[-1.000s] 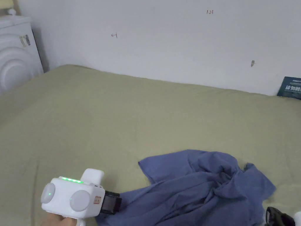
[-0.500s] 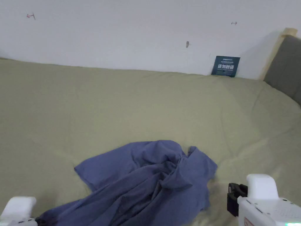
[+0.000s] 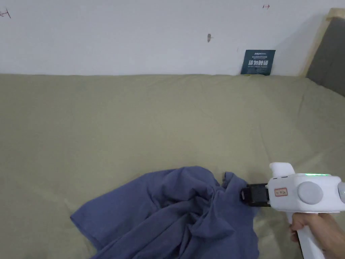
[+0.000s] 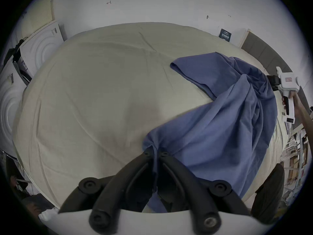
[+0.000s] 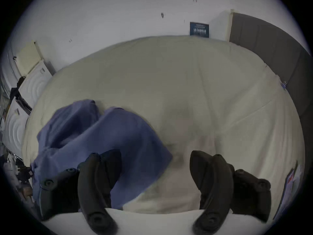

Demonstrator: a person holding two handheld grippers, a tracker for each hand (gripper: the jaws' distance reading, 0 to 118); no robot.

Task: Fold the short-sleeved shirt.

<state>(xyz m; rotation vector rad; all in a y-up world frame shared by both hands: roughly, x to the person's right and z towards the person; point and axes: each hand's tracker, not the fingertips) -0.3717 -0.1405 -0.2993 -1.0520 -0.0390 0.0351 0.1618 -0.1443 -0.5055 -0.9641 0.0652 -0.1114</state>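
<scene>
Pinching a bunched edge, the left gripper (image 4: 156,155) anchored the shirt (image 3: 175,212), crumpled low in the head view on the bed (image 3: 134,118); the right gripper (image 5: 152,160), jaws spread, sat at its right edge, apparently seeking a second hold.

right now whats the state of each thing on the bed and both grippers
crumpled blue short-sleeved shirt: bunched up, unfolded, lying on the bed
left gripper: shut on the shirt, a fold of cloth pinched between its fingers
right gripper: open, at the shirt's edge, gripping nothing
olive-green bed sheet: spread flat, lightly creased
</scene>
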